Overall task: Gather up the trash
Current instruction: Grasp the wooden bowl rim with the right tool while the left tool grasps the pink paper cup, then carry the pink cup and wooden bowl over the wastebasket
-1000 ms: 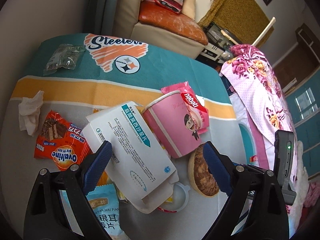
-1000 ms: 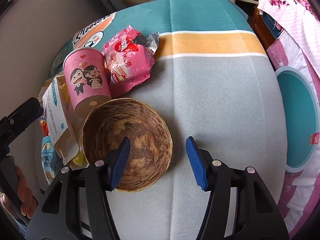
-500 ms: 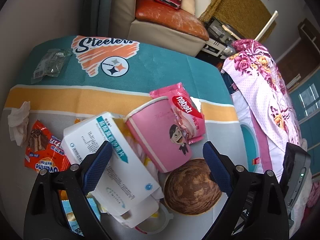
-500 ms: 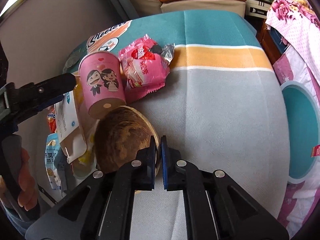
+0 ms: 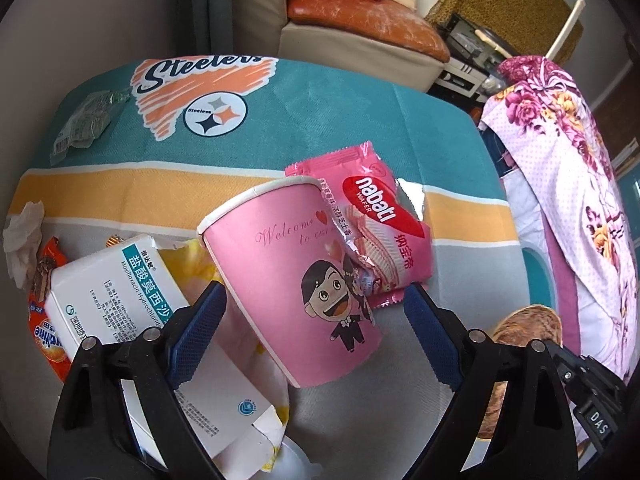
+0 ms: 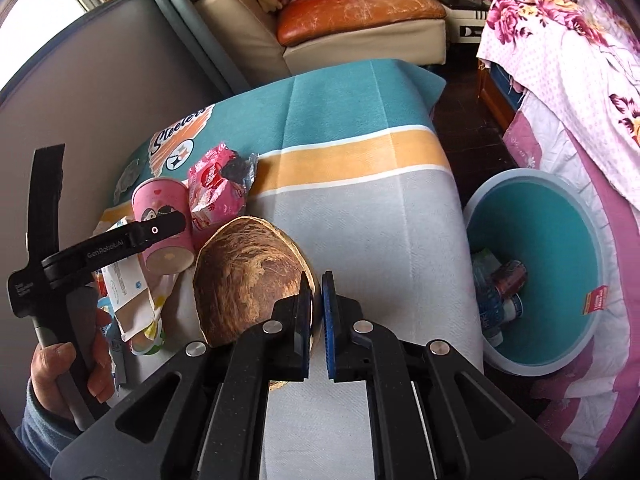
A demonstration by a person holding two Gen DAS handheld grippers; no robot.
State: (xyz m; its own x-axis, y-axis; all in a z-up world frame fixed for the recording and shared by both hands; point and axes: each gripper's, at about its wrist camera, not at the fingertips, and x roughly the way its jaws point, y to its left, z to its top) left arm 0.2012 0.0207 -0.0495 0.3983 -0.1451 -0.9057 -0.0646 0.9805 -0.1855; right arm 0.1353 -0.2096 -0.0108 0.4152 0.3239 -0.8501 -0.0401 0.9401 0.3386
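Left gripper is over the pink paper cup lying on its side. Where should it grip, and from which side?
Grip the pink paper cup across its mid-body from above, one pad on each long side. It lies tipped, rim away, between the left gripper pads, whose jaws are closing. Avoid the open rim, which would probably crush.

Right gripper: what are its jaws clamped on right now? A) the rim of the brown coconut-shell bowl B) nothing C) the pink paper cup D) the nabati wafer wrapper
A: in the right wrist view the right gripper has its jaws shut on the near rim of the brown coconut-shell bowl, while the pink paper cup lies further left, untouched by it.
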